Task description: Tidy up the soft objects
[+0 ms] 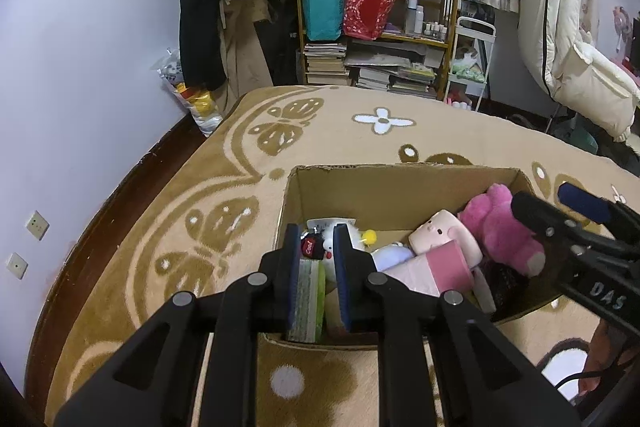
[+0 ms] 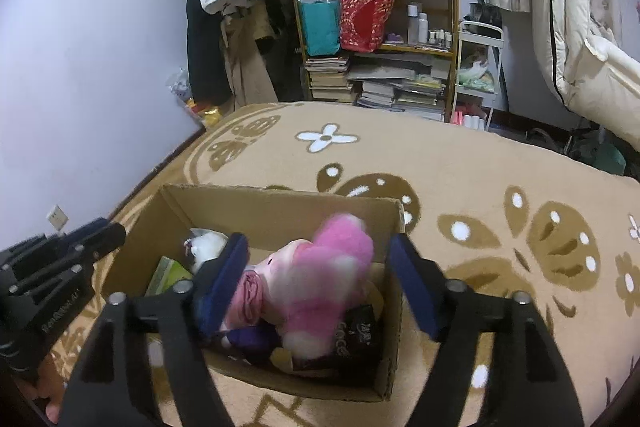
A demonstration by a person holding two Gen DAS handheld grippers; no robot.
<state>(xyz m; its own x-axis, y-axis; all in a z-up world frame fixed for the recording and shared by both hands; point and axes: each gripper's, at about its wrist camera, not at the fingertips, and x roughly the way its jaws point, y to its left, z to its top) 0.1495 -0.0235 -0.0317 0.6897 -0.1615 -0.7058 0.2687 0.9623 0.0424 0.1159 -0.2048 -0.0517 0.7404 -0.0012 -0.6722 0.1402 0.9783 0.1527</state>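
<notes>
- Working over the patterned rug (image 2: 460, 163), we are holding both tools above the cardboard box (image 1: 384, 187), which is sitting on it and taking the soft things.
- We are seeing the pink plush (image 2: 340, 267) lying in the right part of the box, blurred in the right view; we are judging it light and squashy, best pinched across its thick body rather than by a limb.
- The pale pink plush (image 1: 440, 239) and a rolled pink cloth (image 1: 432, 267) are resting beside it, near the box's middle.
- Our right gripper (image 2: 320, 283) is hovering over the pink plush with its jaws wide apart, clamping nothing.
- Our left gripper (image 1: 318, 267) is hanging over the box's left near corner, jaws narrowly apart; whether they are touching the green sponge pack (image 1: 308, 299) there we cannot tell.
- A small white plush (image 1: 332, 247) is lying beyond it.
</notes>
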